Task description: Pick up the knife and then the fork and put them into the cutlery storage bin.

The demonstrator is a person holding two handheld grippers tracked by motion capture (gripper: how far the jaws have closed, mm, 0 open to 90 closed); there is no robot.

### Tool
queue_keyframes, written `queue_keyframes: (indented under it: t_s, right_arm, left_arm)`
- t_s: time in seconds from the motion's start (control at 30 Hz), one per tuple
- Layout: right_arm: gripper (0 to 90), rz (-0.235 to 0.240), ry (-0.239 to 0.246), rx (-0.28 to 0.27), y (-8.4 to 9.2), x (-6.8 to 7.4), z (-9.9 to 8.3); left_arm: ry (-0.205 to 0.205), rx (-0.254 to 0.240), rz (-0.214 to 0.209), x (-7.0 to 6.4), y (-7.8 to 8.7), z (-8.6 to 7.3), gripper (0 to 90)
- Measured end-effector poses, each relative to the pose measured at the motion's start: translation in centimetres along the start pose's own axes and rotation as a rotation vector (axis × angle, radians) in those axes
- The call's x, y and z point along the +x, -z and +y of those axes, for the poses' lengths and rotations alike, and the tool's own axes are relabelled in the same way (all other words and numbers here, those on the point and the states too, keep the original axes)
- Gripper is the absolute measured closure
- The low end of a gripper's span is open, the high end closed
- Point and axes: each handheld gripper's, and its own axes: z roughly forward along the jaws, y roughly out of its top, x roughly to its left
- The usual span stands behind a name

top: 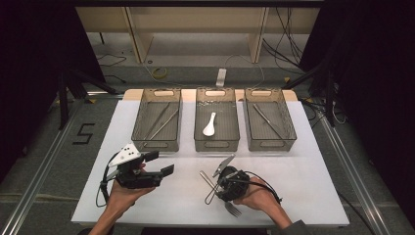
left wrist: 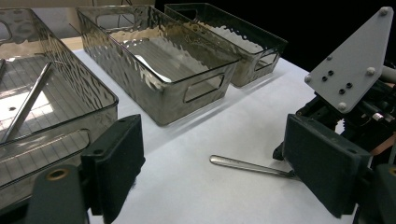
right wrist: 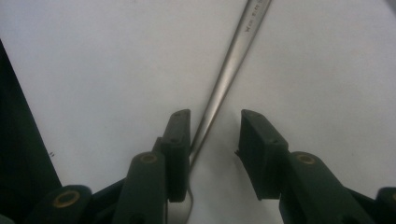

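Three bins: three clear, smoky plastic bins stand in a row at the far side of the white table point(top: 303, 171) — the left bin point(top: 157, 119), the middle bin point(top: 217, 120) and the right bin point(top: 270, 119).
Bin contents: long metal utensils point(top: 164, 121) lie in the left bin, a white ceramic spoon point(top: 209, 125) lies in the middle bin, and one more metal utensil point(top: 266, 119) lies in the right bin.
Task thing: a silver metal fork point(top: 215, 190) lies flat on the table near its front edge, its tines towards the person and its handle pointing towards the bins.
Right gripper: the right gripper point(right wrist: 215, 133) points down over the fork; its jaws stand apart on either side of the handle point(right wrist: 224, 79). One jaw is just beside the metal, perhaps touching it; the other is clear of it — no clamp on the fork.
Left gripper: the left gripper point(top: 159, 164) is held in the left hand point(top: 125, 193) above the table, well to the left of the fork, its jaws wide apart with nothing between them.
Left gripper view: the fork's handle lies on the white surface, its near end hidden behind the right gripper.
Grey plates: each gripper carries a grey three-cornered plate point(left wrist: 357, 56) on top.
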Motion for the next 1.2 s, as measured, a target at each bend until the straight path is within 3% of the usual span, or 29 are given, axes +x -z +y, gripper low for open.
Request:
queue_keyframes:
  t_s: [0.6, 1.2]
  right_arm:
    - [70.2, 0.021, -0.006, 0.024, -0.35, 0.2, 0.01]
    - [76.9, 0.006, 0.005, 0.045, -0.47, 0.15, 0.24]
  left_arm:
    - [-0.003, -0.004, 0.006, -0.09, -0.03, 0.0, 17.7]
    - [-0.002, -0.004, 0.003, -0.16, -0.09, -0.01, 17.6]
